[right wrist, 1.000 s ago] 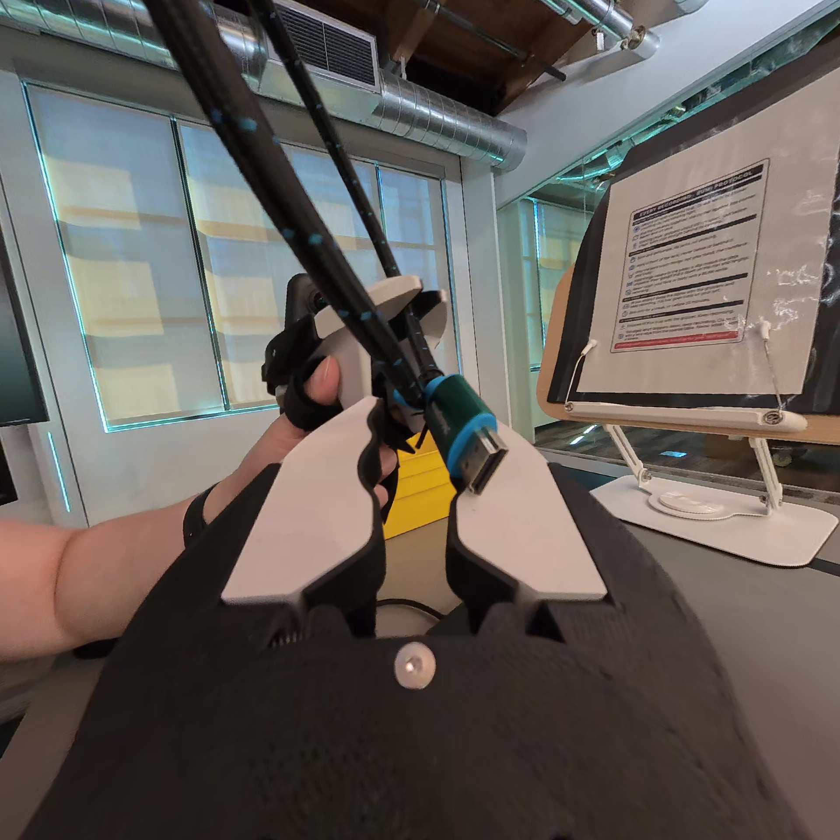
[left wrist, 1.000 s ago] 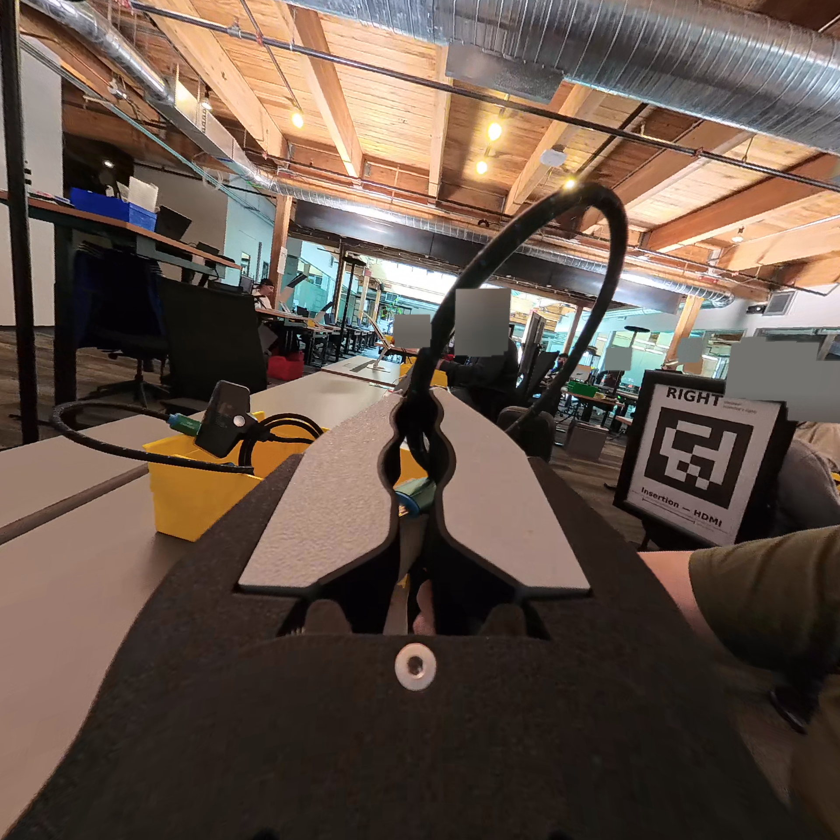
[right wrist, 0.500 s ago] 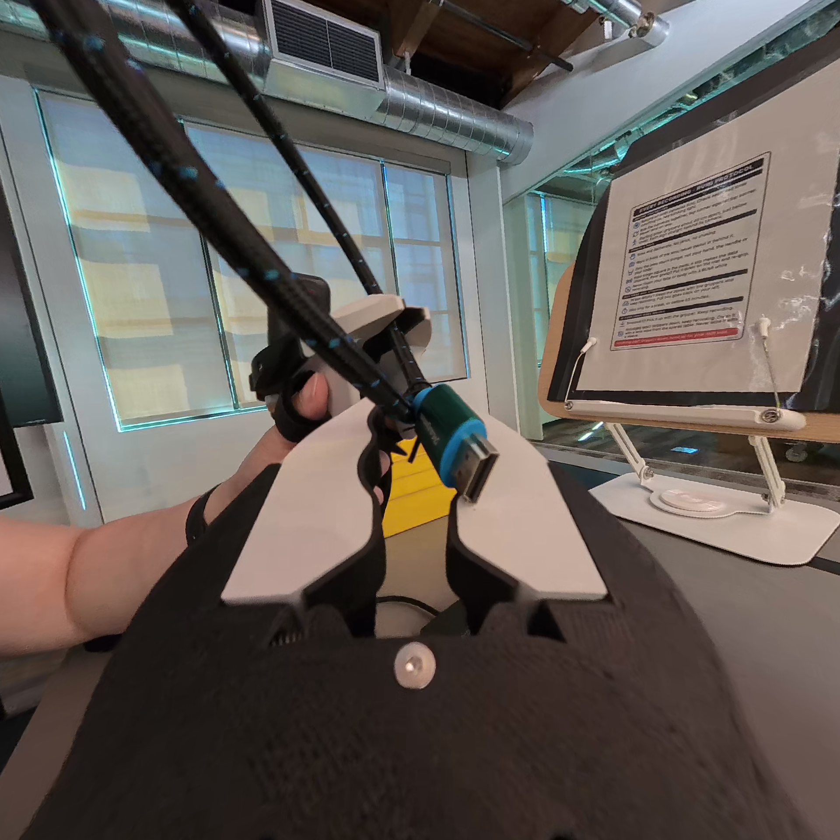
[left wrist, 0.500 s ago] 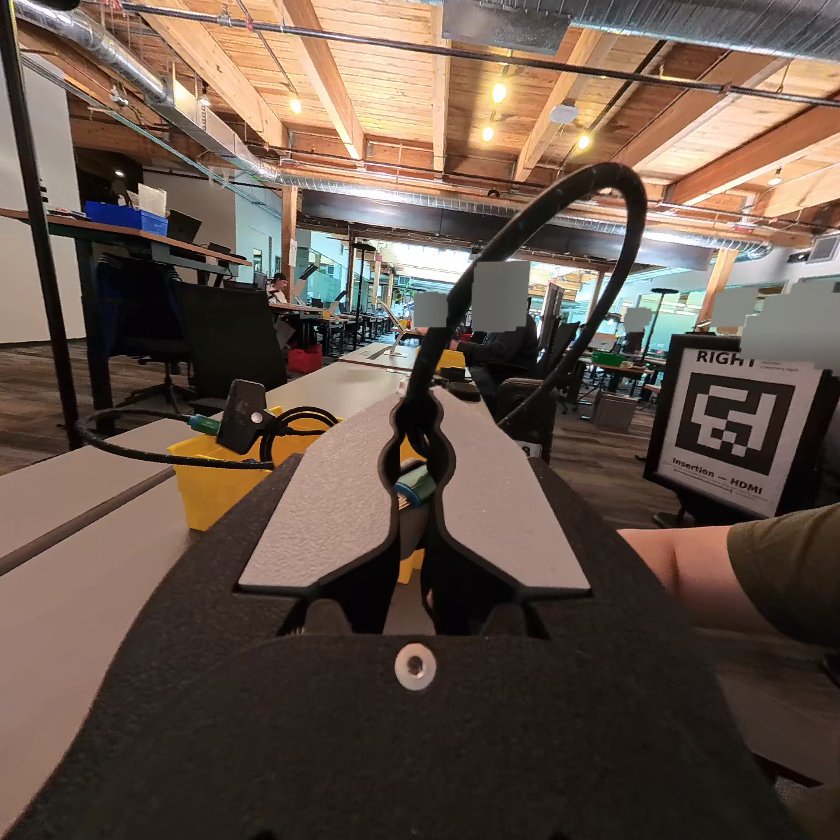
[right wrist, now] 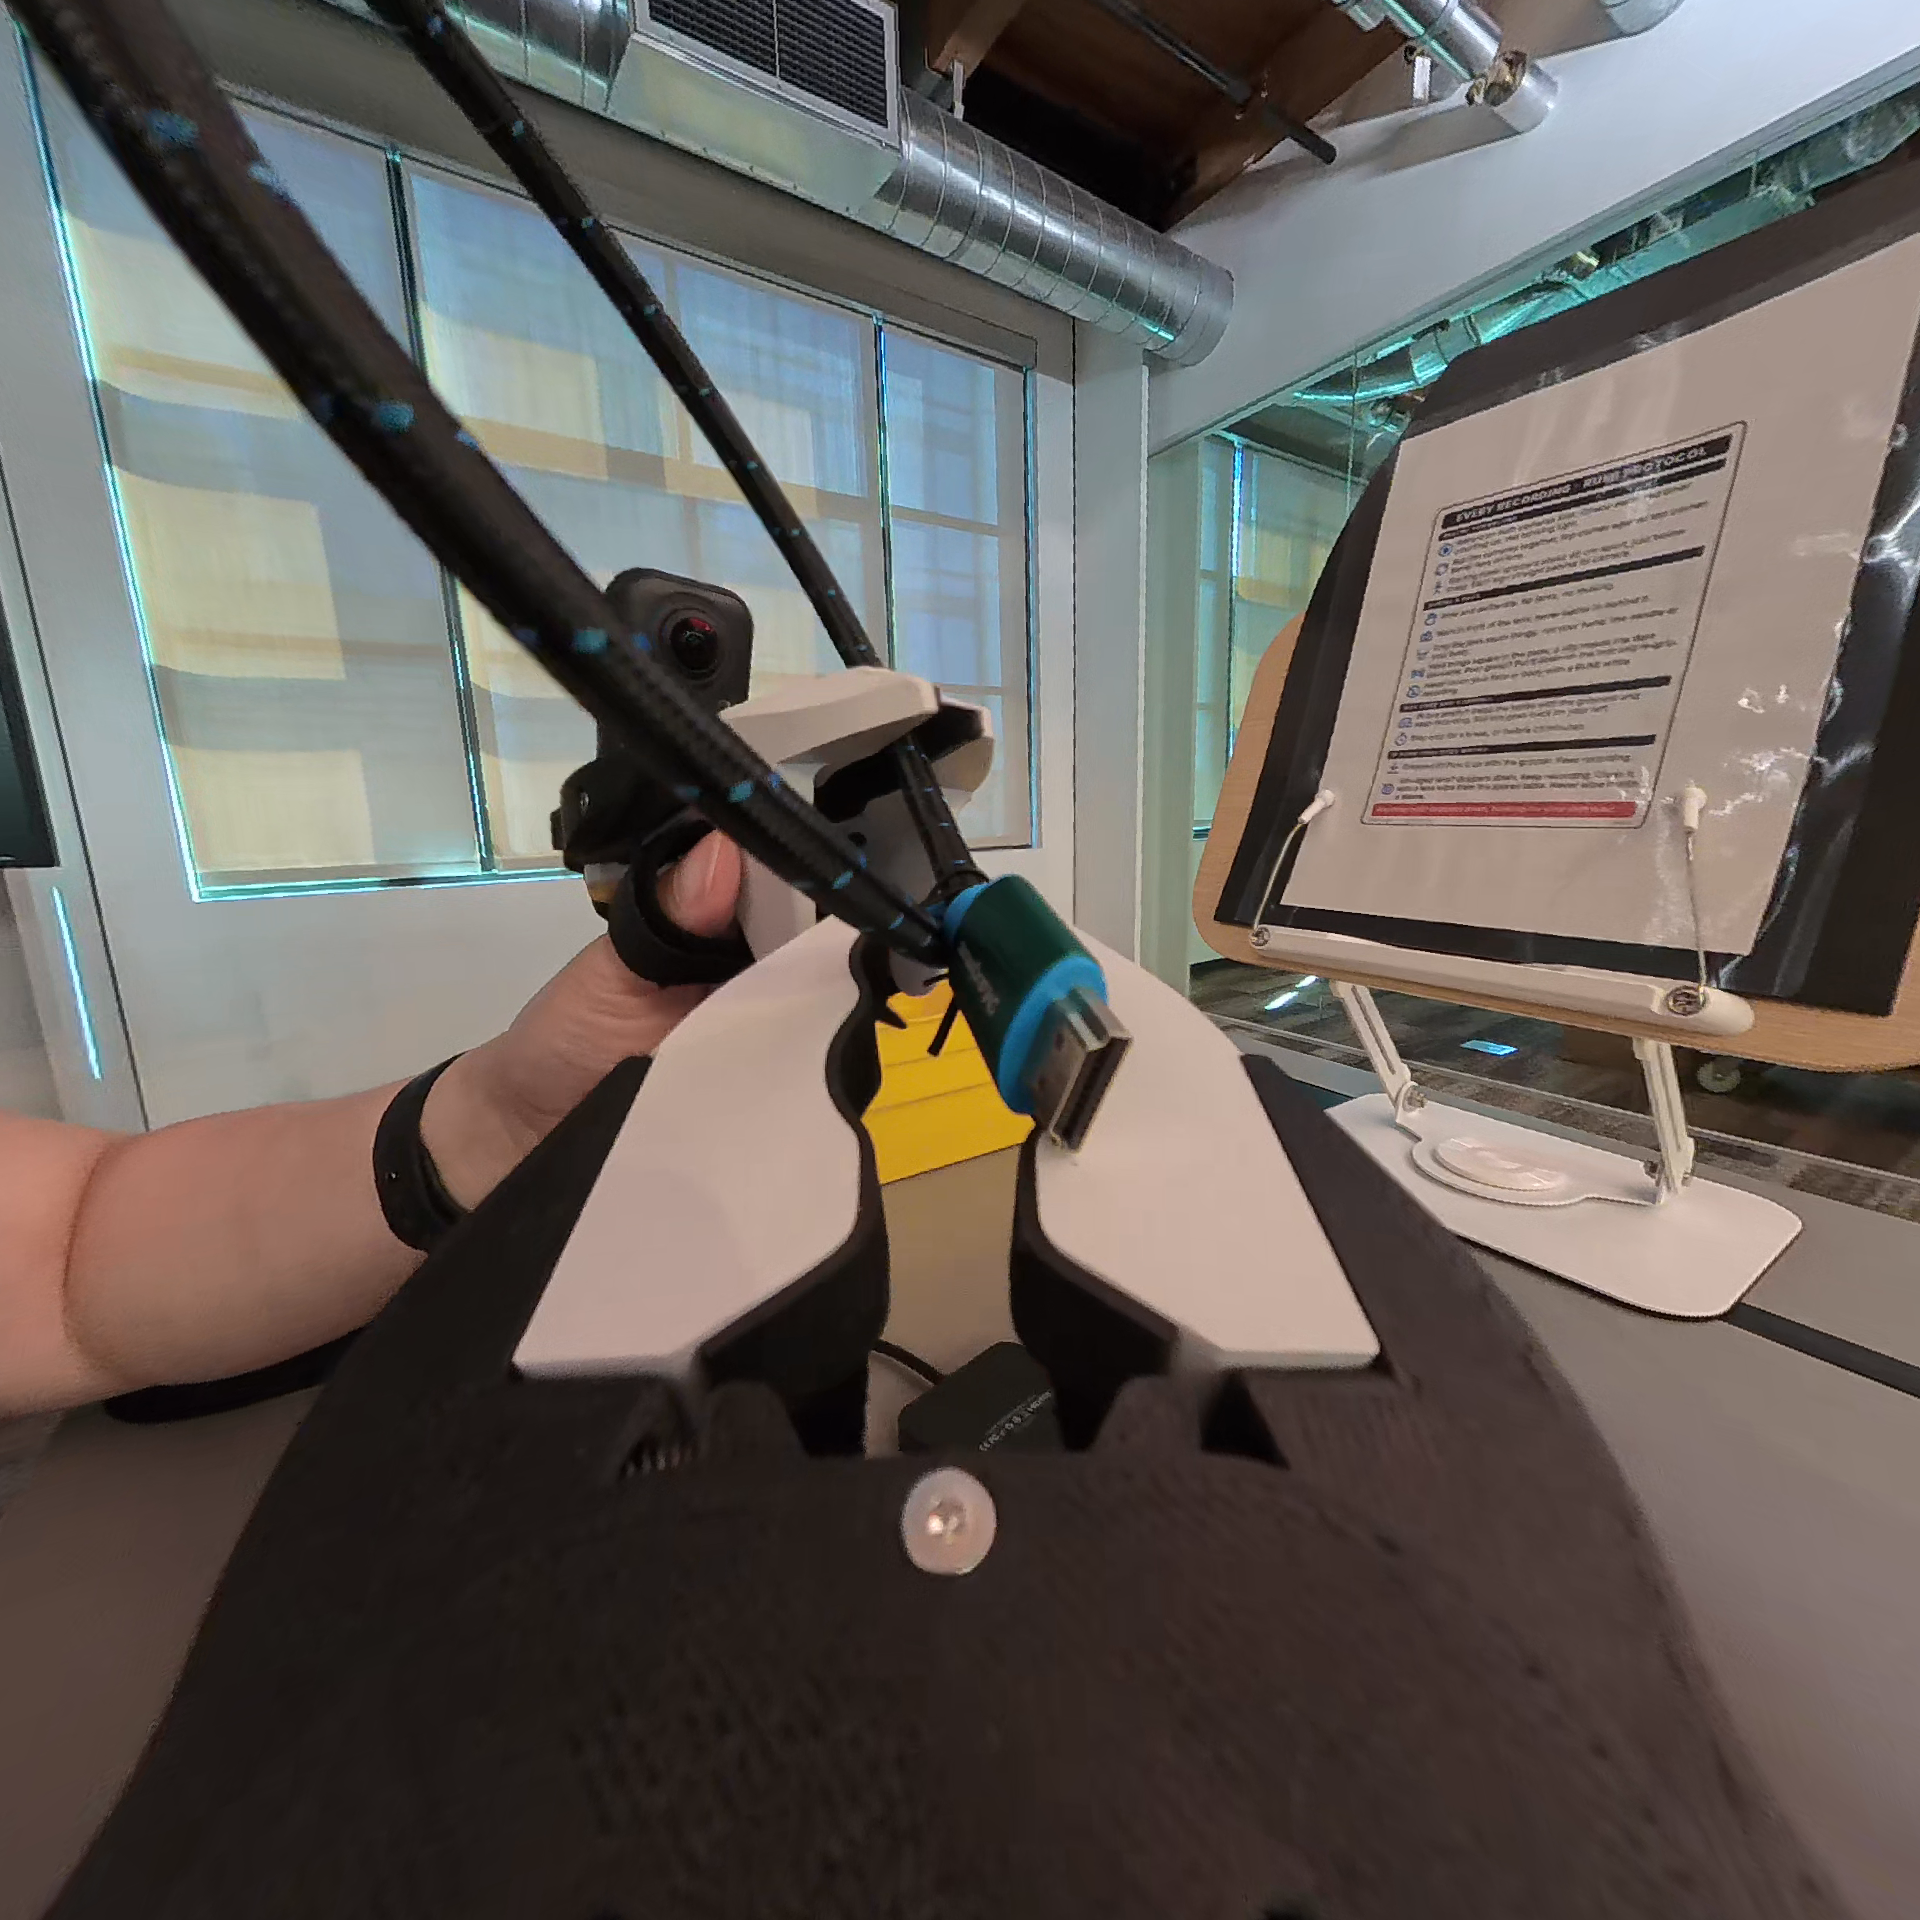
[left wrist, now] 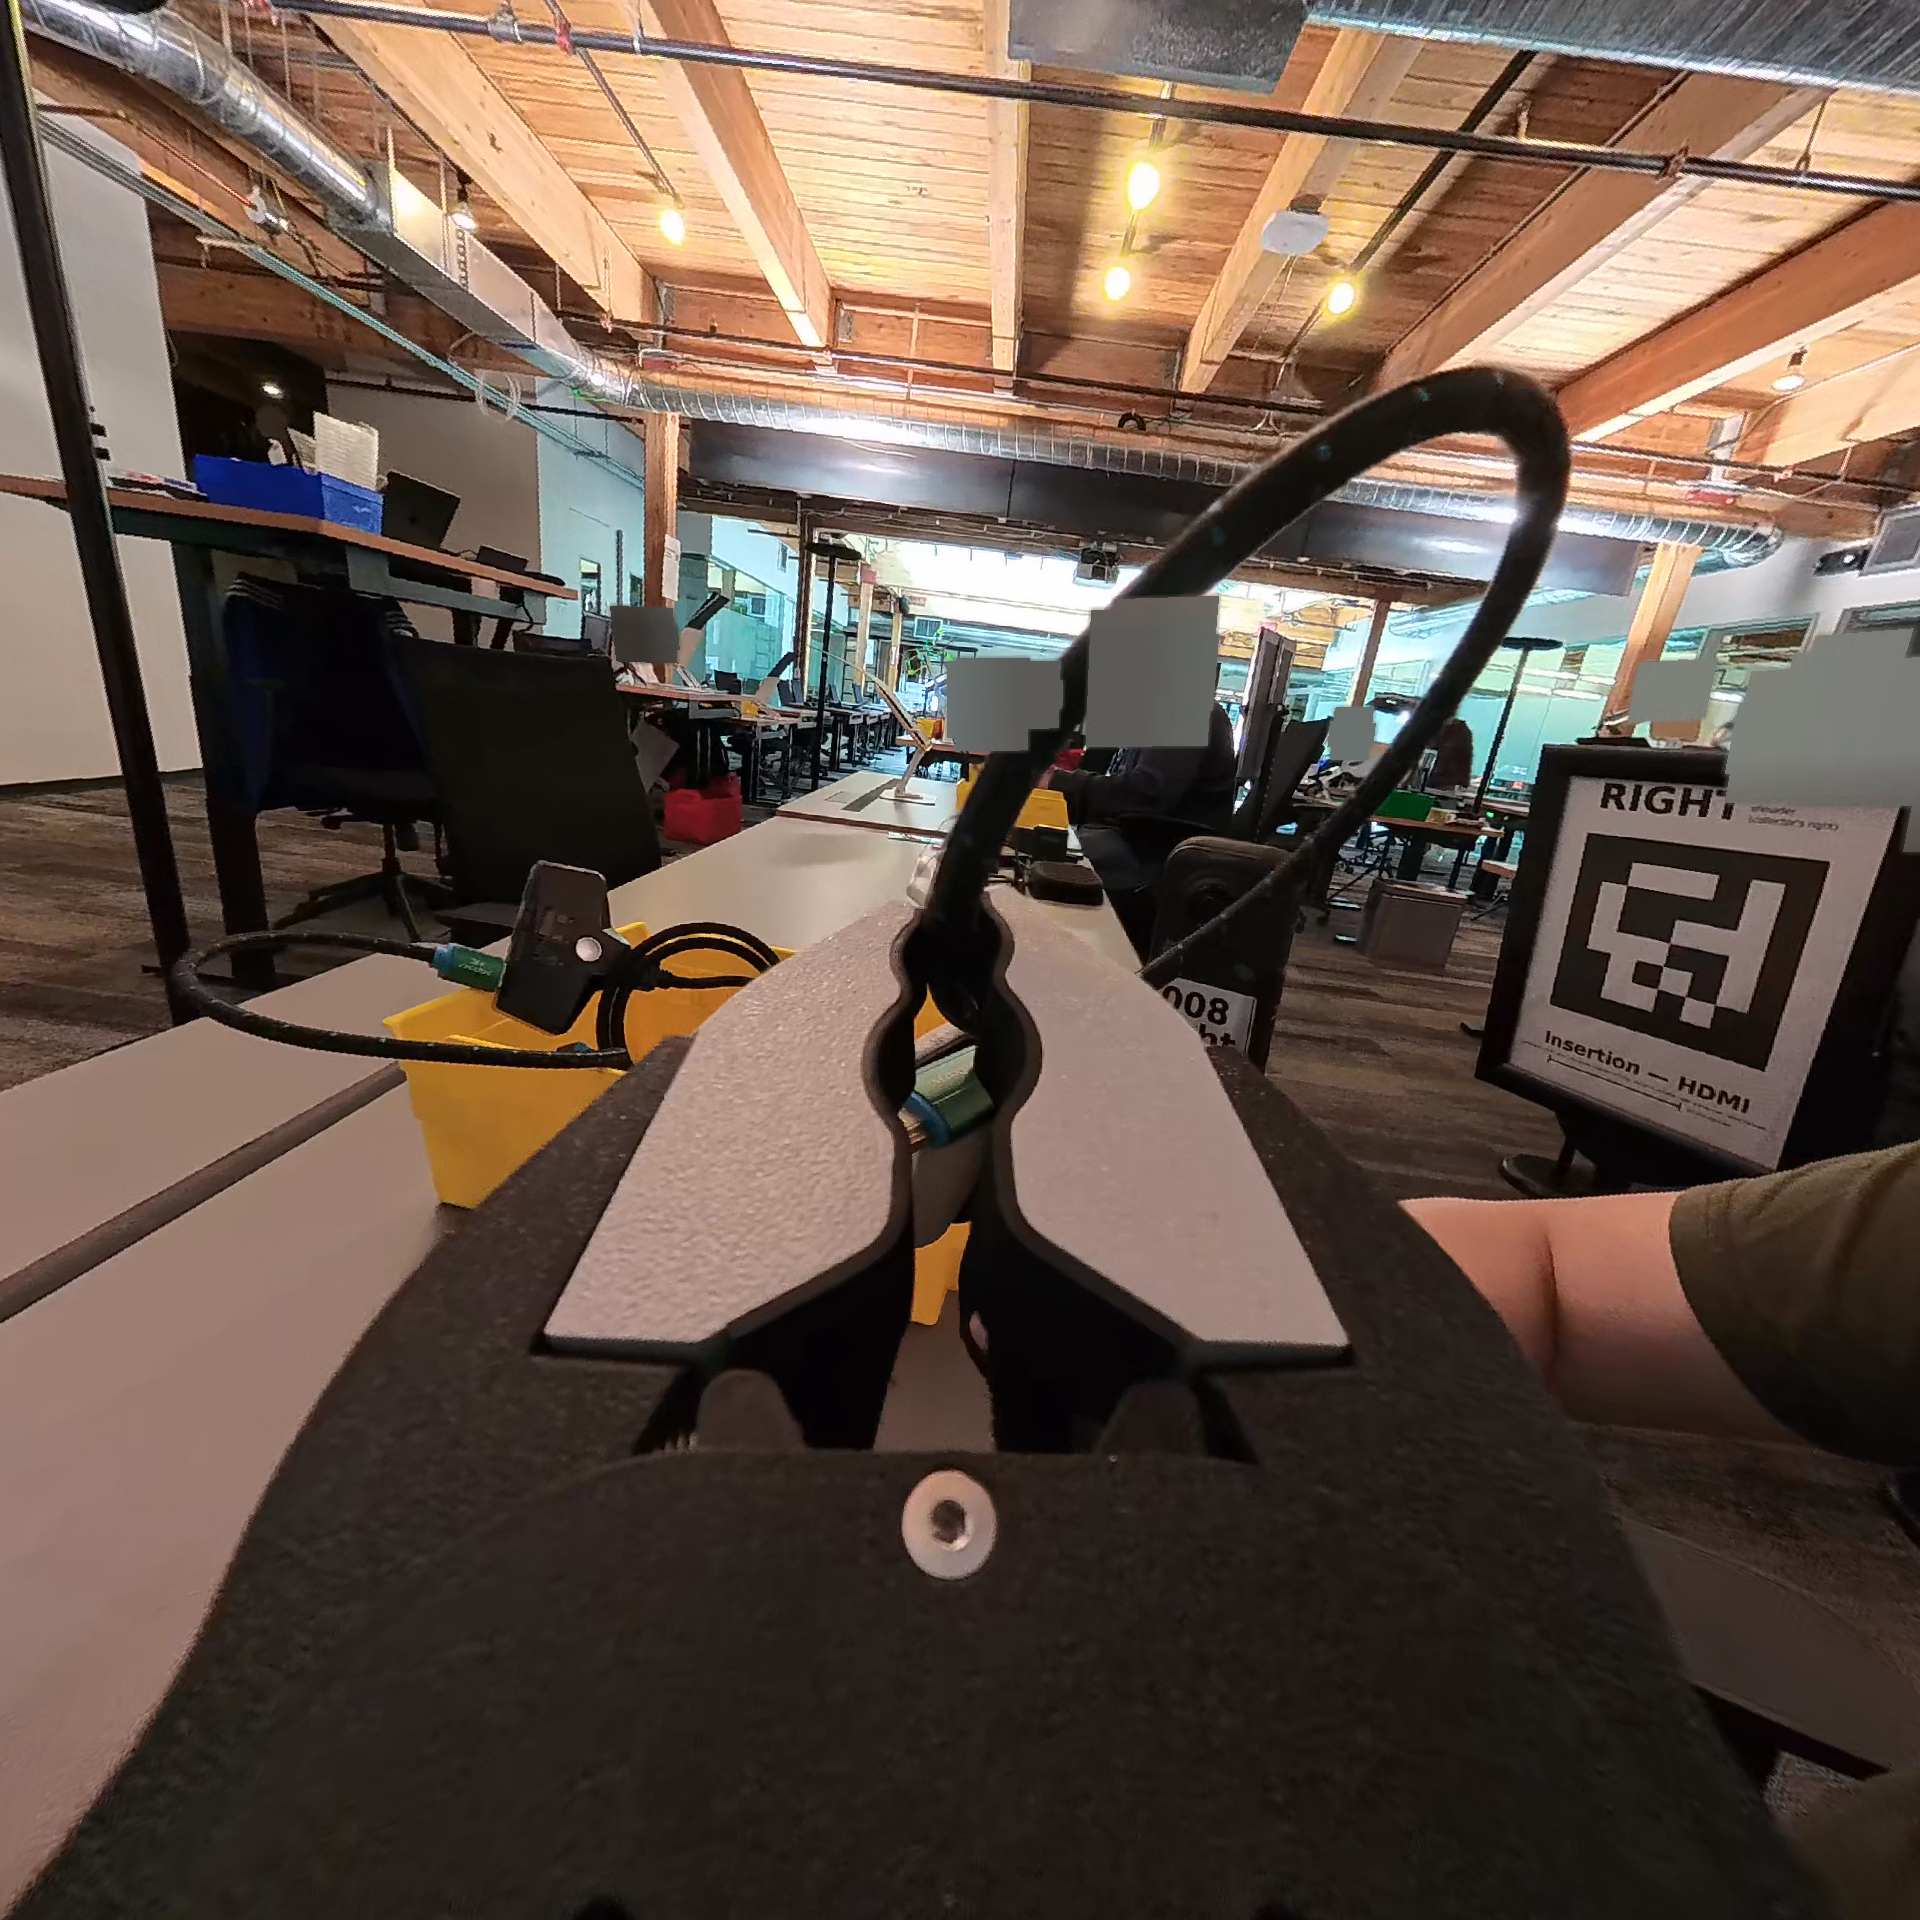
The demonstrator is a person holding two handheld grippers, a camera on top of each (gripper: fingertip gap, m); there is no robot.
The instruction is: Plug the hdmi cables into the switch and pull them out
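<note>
My left gripper (left wrist: 954,940) is shut on a black braided HDMI cable (left wrist: 1496,436) just behind its green plug with a blue ring (left wrist: 951,1101). The cable arches up and to the right. In the right wrist view the left gripper (right wrist: 920,764) is ahead, with the plug (right wrist: 1039,1008) hanging below it over my right finger. My right gripper (right wrist: 904,951) has its jaws narrowly apart, and a nearer stretch of the same cable (right wrist: 499,540) runs into its tips. The black switch (left wrist: 551,940) leans on a yellow bin (left wrist: 488,1112) with another green plug (left wrist: 468,966) in its side.
A framed marker sign (left wrist: 1694,966) stands to the right, past an arm in an olive sleeve (left wrist: 1787,1299). A paper on a white stand (right wrist: 1538,665) is on the table at the right. A small black box (right wrist: 977,1403) lies under my right gripper. Less than 4 cm separates the two grippers' tips.
The left wrist view has tilted down, so more of the table and floor show. The plug has shifted slightly left in the right wrist view. Both grips are unchanged.
</note>
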